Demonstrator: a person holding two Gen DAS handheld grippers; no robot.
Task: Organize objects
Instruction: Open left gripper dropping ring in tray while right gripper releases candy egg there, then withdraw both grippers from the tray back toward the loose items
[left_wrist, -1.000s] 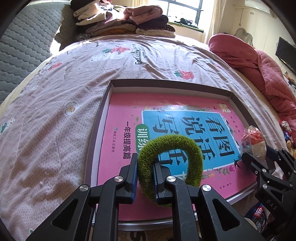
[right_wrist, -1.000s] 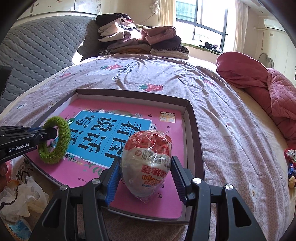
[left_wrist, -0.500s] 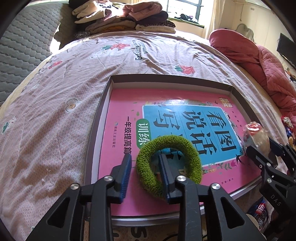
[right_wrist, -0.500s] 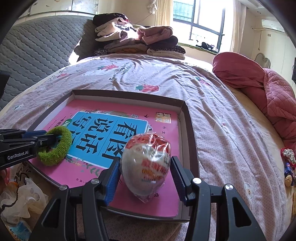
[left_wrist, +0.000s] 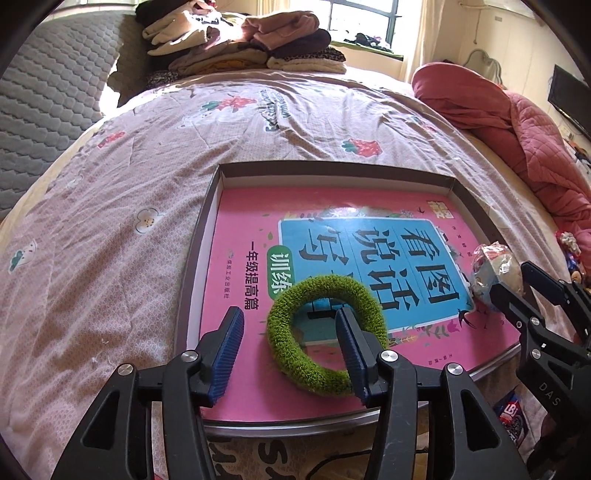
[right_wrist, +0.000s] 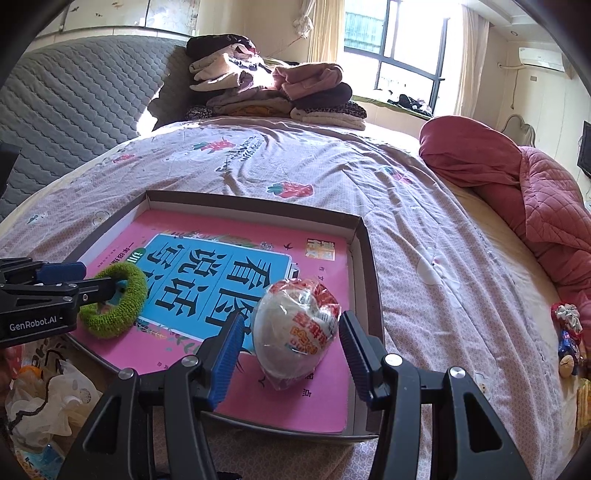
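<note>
A green fuzzy ring (left_wrist: 325, 332) (right_wrist: 114, 306) lies flat on the pink book (left_wrist: 251, 221) (right_wrist: 207, 229) inside a shallow brown box (left_wrist: 332, 170) (right_wrist: 251, 203) on the bed. My left gripper (left_wrist: 290, 354) (right_wrist: 96, 280) is over the ring with its jaws opening. One finger stands in the ring's hole, the other outside its left rim, and neither pad presses on it. My right gripper (right_wrist: 291, 343) (left_wrist: 509, 277) is shut on a red-and-white wrapped snack packet (right_wrist: 295, 332) (left_wrist: 491, 266), low over the book's near right corner.
Folded clothes (left_wrist: 251, 48) (right_wrist: 273, 92) are piled at the head of the bed by a grey quilted headboard (left_wrist: 48, 92). A red quilt (left_wrist: 517, 122) (right_wrist: 535, 184) lies bunched on the right. Plastic bags (right_wrist: 44, 398) sit below the bed's near edge, and small toys (right_wrist: 567, 339) at far right.
My left jaws have spread apart and let go of the green ring, which went from upright to lying flat on the book. The right gripper keeps hold of the packet.
</note>
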